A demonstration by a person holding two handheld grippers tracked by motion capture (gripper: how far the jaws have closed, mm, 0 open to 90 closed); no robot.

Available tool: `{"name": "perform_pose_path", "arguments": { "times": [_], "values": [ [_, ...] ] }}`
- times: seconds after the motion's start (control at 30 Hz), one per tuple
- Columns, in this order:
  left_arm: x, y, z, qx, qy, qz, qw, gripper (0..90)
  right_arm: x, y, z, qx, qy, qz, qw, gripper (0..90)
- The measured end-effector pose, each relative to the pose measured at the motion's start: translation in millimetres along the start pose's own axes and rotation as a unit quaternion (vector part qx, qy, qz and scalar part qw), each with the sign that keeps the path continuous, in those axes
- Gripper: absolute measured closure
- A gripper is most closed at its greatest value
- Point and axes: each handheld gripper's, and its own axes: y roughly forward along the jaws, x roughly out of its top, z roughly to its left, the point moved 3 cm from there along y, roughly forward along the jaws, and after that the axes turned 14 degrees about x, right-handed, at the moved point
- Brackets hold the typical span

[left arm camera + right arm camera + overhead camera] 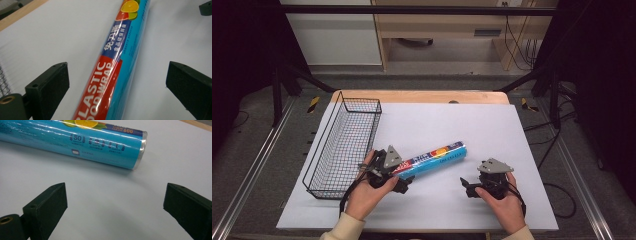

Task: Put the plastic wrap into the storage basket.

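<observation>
A person's two forearms come in from the near edge of a white table [492,125], each hand holding a black two-jaw gripper.

The left hand [367,192] angles up and to the right, its fingers wrapped around the left gripper [404,184]. That gripper points along a roll of plastic wrap [432,159] – a long blue tube with a red label and fruit pictures – lying flat on the table, slanting from near left to far right. In the left gripper view the jaws stand wide apart, one on each side of the roll's near end [110,82], with clear gaps on both sides, so neither jaw touches it.

The right hand [504,200] rests near the table's front edge, turned toward the left, with the right gripper [468,188] pointing at the roll from a little way off. Its jaws are also spread wide over bare table – the roll's far end [100,145] lies beyond them.

A black wire basket [343,145] stands at the table's left side, just beside the left hand.
</observation>
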Motion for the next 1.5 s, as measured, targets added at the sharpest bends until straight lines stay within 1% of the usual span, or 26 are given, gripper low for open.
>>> {"name": "perform_pose_path", "arguments": {
  "times": [0.07,0.1,0.13,0.2,0.23,0.27,0.3,0.33,0.37,0.43,0.47,0.57,0.6,0.63,0.67,0.7,0.73,0.77,0.87,0.97,1.13,1.23,1.27,1.33,1.37,1.5],
  "values": [
    [8.8,5.4,-0.1,-0.01,0.023,0.015,0.9996,5.0,-0.2,0.0,0.3,0.002,-0.001,0.0,1.0,5.6],
    [8.8,5.4,-0.1,-0.01,0.023,0.015,0.9996,5.2,-0.2,0.0,0.3,0.002,-0.001,0.0,1.0,5.6],
    [17.4,10.2,-2.6,-0.028,0.043,0.026,0.9984,5.7,0.0,-0.8,-0.1,0.0,-0.002,-0.002,1.0,5.6],
    [25.2,15.7,-4.7,-0.026,0.054,0.03,0.9978,5.7,-0.1,-0.7,-0.5,0.001,0.0,-0.001,1.0,5.6],
    [25.2,15.7,-4.7,-0.026,0.054,0.03,0.9978,5.8,-0.2,-0.5,-0.5,0.001,0.001,-0.001,1.0,5.6],
    [30.8,21.9,-5.8,-0.037,0.06,0.034,0.997,5.4,0.0,-0.3,-0.1,0.001,0.001,-0.001,1.0,5.6],
    [30.8,21.9,-5.8,-0.037,0.06,0.034,0.997,5.3,0.0,-0.3,-0.1,0.001,0.001,-0.001,1.0,5.6],
    [34.3,29.0,-5.9,-0.046,0.073,0.05,0.995,5.3,0.6,-0.4,0.8,0.002,-0.002,-0.002,1.0,5.6],
    [34.3,29.0,-5.9,-0.046,0.073,0.05,0.995,5.2,0.6,-0.4,0.8,0.002,-0.002,-0.002,1.0,5.6],
    [35.6,36.5,-7.2,-0.055,0.088,0.07,0.9922,5.0,0.6,-0.4,1.7,0.003,-0.001,-0.002,1.0,5.7],
    [36.9,42.5,-8.9,-0.05,0.101,0.076,0.9907,5.4,0.7,-0.6,1.1,0.004,-0.002,-0.003,1.0,5.7],
    [38.9,46.7,-10.0,-0.045,0.105,0.08,0.9902,6.9,0.7,-0.8,0.9,0.004,0.0,-0.004,1.0,5.8],
    [40.5,50.2,-10.4,-0.05,0.114,0.09,0.9881,6.9,0.9,-1.0,0.8,0.004,-0.003,-0.005,1.0,5.8],
    [40.5,50.2,-10.4,-0.05,0.114,0.09,0.9881,6.9,1.1,-0.9,1.4,0.005,-0.001,-0.005,1.0,5.8],
    [41.1,55.5,-9.3,-0.053,0.118,0.102,0.9863,6.9,1.2,-0.7,1.2,0.004,-0.004,-0.004,1.0,5.8],
    [41.1,55.5,-9.3,-0.053,0.118,0.102,0.9863,6.9,1.3,-0.5,1.3,0.004,-0.006,-0.004,1.0,5.9],
    [40.8,61.3,-6.7,-0.056,0.118,0.114,0.9849,6.8,1.4,-0.6,1.5,0.005,-0.005,-0.004,1.0,5.8],
    [40.5,64.0,-5.2,-0.06,0.115,0.118,0.9845,6.9,1.4,-0.5,1.4,0.005,-0.007,-0.004,1.0,5.9],
    [39.5,71.9,-2.0,-0.076,0.104,0.127,0.9835,7.8,1.3,-0.6,1.3,0.005,-0.003,-0.003,1.0,5.9],
    [37.8,78.8,-4.4,-0.096,0.104,0.136,0.9805,9.4,1.3,-0.5,1.4,0.006,-0.004,-0.003,1.0,5.9],
    [35.6,88.7,-9.5,-0.102,0.114,0.147,0.9773,11.6,1.4,-0.2,2.6,0.008,-0.002,0.0,1.0,5.9],
    [34.1,93.2,-9.4,-0.108,0.113,0.155,0.9755,13.2,1.3,-0.2,2.7,0.009,-0.003,0.0,1.0,5.9],
    [34.1,93.2,-9.4,-0.108,0.113,0.155,0.9755,13.8,1.3,-0.2,2.7,0.009,-0.003,0.0,1.0,5.9],
    [31.5,96.4,-9.1,-0.111,0.115,0.166,0.9732,16.1,1.2,-0.1,2.6,0.01,-0.003,0.0,0.9999,5.9],
    [31.5,96.4,-9.1,-0.111,0.115,0.166,0.9732,17.1,1.2,-0.1,2.6,0.01,-0.003,0.0,0.9999,5.9],
    [29.7,98.3,-11.2,-0.118,0.123,0.175,0.9697,18.4,1.3,0.3,2.9,0.012,-0.004,0.002,0.9999,5.9]
  ]
}}
